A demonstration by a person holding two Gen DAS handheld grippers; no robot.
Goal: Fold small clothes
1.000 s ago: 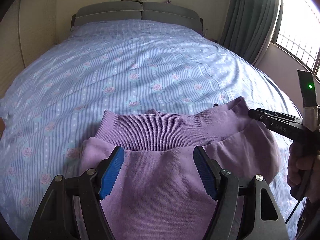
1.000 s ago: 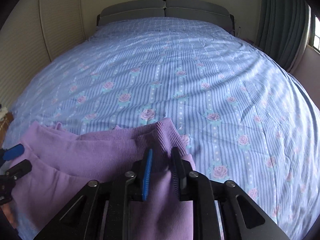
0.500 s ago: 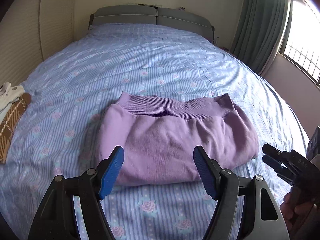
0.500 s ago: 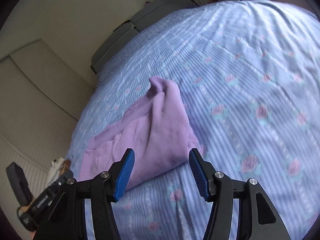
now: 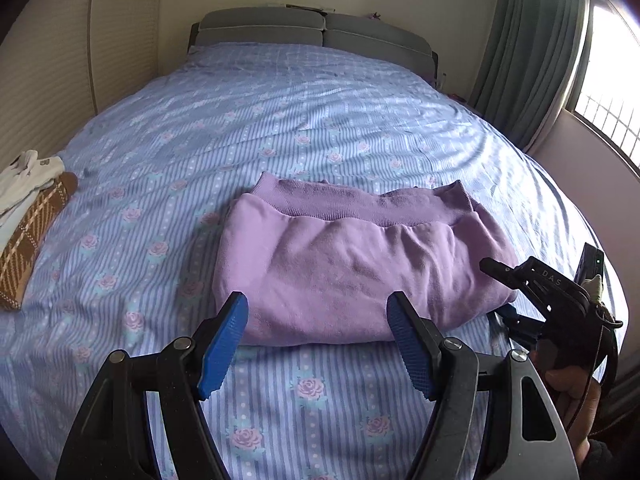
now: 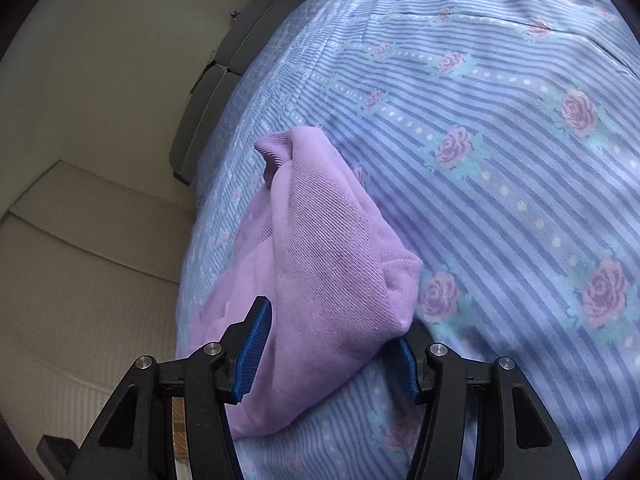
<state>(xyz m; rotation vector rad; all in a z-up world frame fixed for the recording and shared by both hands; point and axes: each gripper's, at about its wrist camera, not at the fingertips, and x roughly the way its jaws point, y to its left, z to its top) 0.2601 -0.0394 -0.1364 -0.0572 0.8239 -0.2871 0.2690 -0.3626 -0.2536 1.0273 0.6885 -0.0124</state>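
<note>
A folded purple garment [image 5: 352, 256] with a ribbed hem at its far edge lies on the blue rose-striped bed [image 5: 280, 128]. My left gripper [image 5: 320, 340] is open and empty, hovering just in front of the garment's near edge. My right gripper [image 6: 328, 344] is open, tilted, and straddles the garment's right end [image 6: 320, 248]; its jaws stand wide on either side of the fabric. It also shows at the right of the left wrist view [image 5: 536, 292].
A brown plaid garment [image 5: 36, 232] and a white garment [image 5: 24, 176] lie at the bed's left edge. A grey headboard [image 5: 312, 30] stands at the far end. Curtains [image 5: 532, 48] and a window [image 5: 608, 88] are at the right.
My right gripper let go of the garment's ribbed corner, opened, drew back and tilted, then came down at the garment's right end. My left gripper pulled back from over the garment.
</note>
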